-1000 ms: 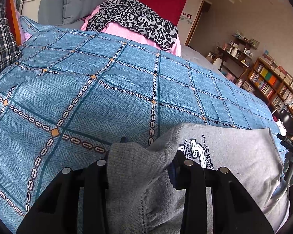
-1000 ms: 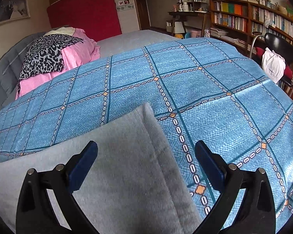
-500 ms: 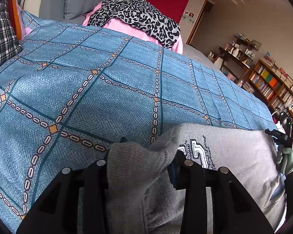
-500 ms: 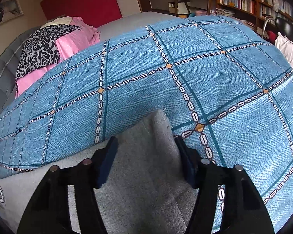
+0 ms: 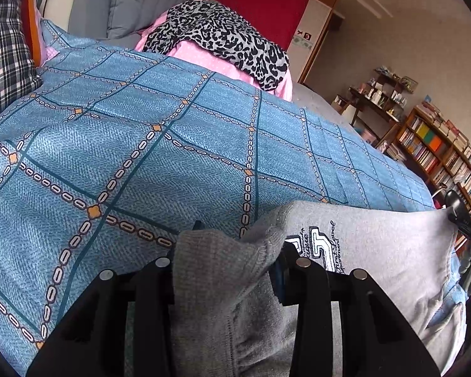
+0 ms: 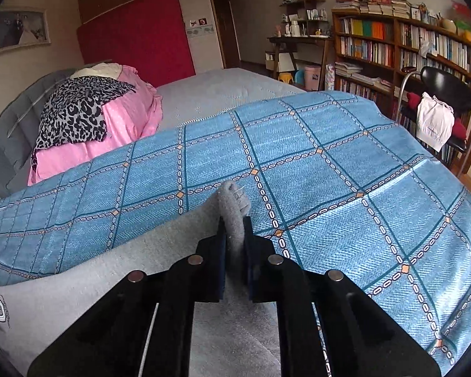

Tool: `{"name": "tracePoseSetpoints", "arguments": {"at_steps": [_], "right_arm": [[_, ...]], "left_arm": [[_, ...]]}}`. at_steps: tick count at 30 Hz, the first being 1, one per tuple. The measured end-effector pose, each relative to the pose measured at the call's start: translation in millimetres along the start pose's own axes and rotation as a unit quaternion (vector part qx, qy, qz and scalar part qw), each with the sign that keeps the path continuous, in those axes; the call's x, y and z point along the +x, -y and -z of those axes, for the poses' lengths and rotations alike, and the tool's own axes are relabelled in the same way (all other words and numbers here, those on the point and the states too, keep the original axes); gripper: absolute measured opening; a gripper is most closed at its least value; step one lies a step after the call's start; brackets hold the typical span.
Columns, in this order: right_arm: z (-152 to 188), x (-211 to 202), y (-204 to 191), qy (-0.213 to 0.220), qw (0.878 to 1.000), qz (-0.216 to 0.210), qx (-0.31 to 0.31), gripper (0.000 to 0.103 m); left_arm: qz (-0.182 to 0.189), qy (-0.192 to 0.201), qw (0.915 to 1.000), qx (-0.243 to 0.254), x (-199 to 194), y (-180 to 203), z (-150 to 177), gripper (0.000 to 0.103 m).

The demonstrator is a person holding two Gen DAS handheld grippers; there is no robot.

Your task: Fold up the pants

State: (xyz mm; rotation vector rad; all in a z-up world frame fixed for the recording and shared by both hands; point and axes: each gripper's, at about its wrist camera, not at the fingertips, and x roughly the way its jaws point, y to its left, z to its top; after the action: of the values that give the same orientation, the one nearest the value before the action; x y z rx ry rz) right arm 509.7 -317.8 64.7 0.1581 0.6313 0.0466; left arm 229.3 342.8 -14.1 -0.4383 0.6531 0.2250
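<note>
A: The soft knit pants (image 5: 376, 251) are pale heather grey, with a black-and-white emblem on one side.

B: And the quilted bedspread (image 5: 172, 157) under them?

A: Sky blue, crossed by dark teal lines and white chain links, with small orange diamonds at the crossings.

B: Farther back?

A: A pink dotted bundle of bedding (image 6: 125, 125), topped by a black-and-grey leopard-print cloth (image 6: 75, 113).

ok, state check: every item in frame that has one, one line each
left gripper: shut on the ribbed waistband of the grey sweatpants.
right gripper: jaws just closed, shut on the pants' far corner, pinched upright.
grey sweatpants: lying lengthwise on the blue quilt, both ends gripped, not yet folded over.
blue quilt: spread flat over the bed.
leopard-print cloth: draped over pink bedding.
</note>
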Motion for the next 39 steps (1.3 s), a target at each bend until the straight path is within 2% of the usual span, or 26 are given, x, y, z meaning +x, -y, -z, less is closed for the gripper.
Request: {"name": "tracePoseSetpoints", "arguments": {"at_steps": [5,12,15,24,31,32,34,39], "right_arm": [[3,-63,13,0.034,0.999,-0.017,0.013,0.009],[36,-137,42,0.060,0.996,-0.042,0.055,0.009],[60,-172,55,0.078,0.993,-0.056,0.071,0.009],[151,-261,92,0.113,0.985,-0.062,0.119,0.009],[226,-295,119,0.104,0.981,-0.059,0.150,0.009],[235,-296,121,0.100,0.981,-0.068,0.153,0.013],[251,-299,124,0.090,0.982,-0.054,0.155,0.035],[282,-308,128,0.086,0.984,-0.031,0.150,0.051]], "left_arm": [[0.039,0.037,0.9983,-0.021,-33,1,-3,0.037],[0.070,0.084,0.9940,-0.006,-94,13,10,0.037],[0.076,0.099,0.9922,0.005,-123,16,20,0.037],[0.098,0.130,0.9864,0.024,-197,19,73,0.037],[0.112,0.146,0.9829,0.015,-228,11,117,0.038],[0.117,0.143,0.9826,0.017,-231,12,123,0.038],[0.111,0.143,0.9831,0.026,-238,14,138,0.038],[0.094,0.138,0.9855,0.029,-247,14,168,0.039]]}}
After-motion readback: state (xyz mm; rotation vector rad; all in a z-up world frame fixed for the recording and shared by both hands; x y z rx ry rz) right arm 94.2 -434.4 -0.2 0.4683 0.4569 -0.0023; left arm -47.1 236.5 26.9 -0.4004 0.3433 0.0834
